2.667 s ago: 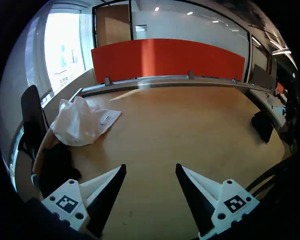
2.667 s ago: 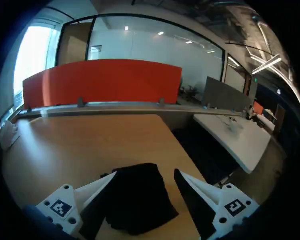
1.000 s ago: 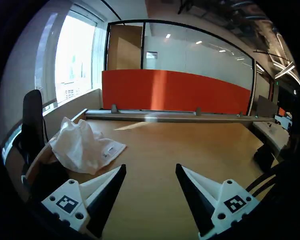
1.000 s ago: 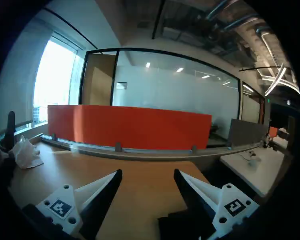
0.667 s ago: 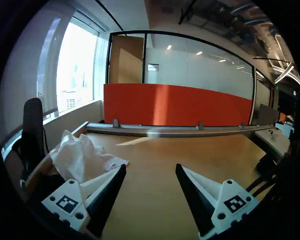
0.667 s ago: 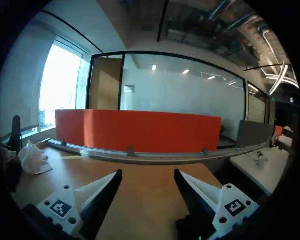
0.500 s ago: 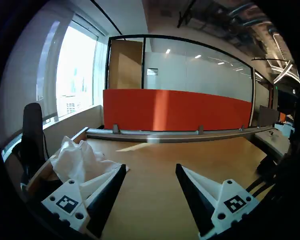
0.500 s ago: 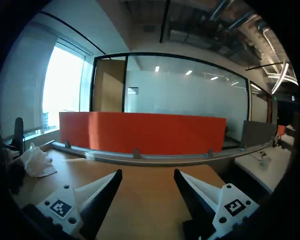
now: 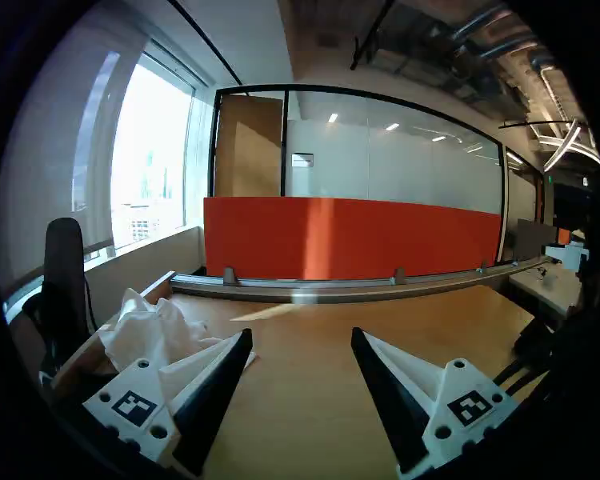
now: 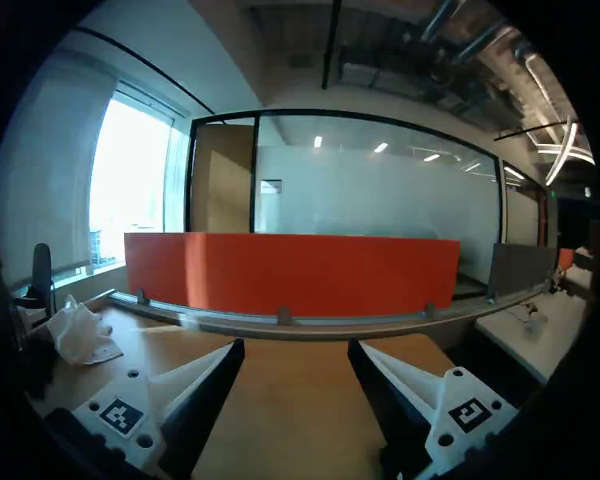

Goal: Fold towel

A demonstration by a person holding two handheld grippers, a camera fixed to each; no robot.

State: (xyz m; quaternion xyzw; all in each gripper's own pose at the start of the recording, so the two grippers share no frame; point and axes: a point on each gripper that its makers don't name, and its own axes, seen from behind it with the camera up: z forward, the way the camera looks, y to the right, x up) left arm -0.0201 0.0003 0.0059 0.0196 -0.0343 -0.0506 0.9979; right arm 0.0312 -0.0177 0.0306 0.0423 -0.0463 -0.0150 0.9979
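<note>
Closest in, the left gripper [image 9: 300, 332] has its two fingers spread wide with nothing between them, just bare wooden desk [image 9: 316, 392] showing through the gap. Same deal in the right gripper view: the right gripper [image 10: 294, 344] is splayed apart, gripping nothing, hanging low over the same desk. In the left gripper view, a crumpled white bundle [image 9: 152, 328] sits on the desk just behind the left finger, near the desk's left edge, with a flat white sheet poking out under it. There's something dark right beside it that I can't make out. From the right gripper view that bundle [image 10: 80, 332] is way off to the left, well apart from the fingers. The towel [image 9: 538, 340], as far as I can tell, is the dark lump at the desk's right edge in the left gripper view. It's well apart from both fingers, and too dark to say whether it's folded or bunched. A black chair [image 9: 64, 280] stands past the desk's left side, by the window [image 9: 152, 184]. Further back, a metal rail [image 9: 340, 282] runs along the far edge of the desk with an orange divider panel [image 9: 348, 236] standing upright on it. Off to the right in the right gripper view there's a white desk [image 10: 532, 328] and a grey panel [image 10: 520, 276]. Behind all that are a wooden door [image 9: 248, 148] and a long glass wall [image 9: 396, 160], with pipes along the ceiling.
</note>
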